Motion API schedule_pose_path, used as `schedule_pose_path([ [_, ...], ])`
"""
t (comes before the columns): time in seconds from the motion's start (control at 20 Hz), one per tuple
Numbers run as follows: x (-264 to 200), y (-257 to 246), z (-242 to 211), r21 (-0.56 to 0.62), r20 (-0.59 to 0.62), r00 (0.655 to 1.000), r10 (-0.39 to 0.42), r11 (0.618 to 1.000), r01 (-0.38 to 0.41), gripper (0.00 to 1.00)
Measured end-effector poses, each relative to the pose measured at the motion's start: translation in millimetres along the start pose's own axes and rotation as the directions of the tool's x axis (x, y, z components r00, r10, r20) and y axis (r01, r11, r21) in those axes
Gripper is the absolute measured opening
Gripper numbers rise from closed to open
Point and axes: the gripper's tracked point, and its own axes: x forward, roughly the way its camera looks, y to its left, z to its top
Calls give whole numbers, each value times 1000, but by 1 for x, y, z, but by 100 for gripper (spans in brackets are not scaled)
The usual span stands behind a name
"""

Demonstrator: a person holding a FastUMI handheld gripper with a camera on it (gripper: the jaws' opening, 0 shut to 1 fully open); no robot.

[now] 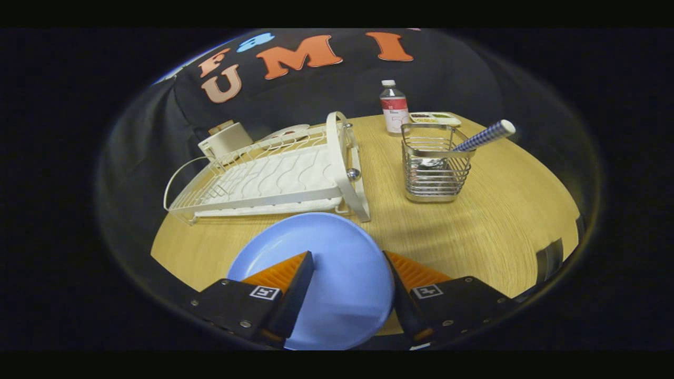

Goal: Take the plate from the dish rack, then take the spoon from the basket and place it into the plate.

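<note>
Gripper point(347, 281) spread wide, holding nothing. Round, pale blue plate point(326, 252) flat on the table point(474, 226) between the jaws. Beyond: rack point(274, 173), basket point(434, 168), checked-handled spoon point(482, 138).

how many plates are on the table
1. The blue plate lies flat on the table, in front of the dish rack, between the open fingers. The rack looks empty.
</note>
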Motion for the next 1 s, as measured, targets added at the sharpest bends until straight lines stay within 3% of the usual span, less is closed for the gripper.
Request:
schedule_pose_path([
  [0.25,-4,-18,9,-112,112,991,-76,990,89,78],
  [0.5,-18,-41,38,-60,246,962,-118,989,137,80],
  [0.85,-53,-75,103,9,488,853,-188,978,211,82],
  [1.0,-55,-89,122,17,554,805,-212,970,244,77],
])
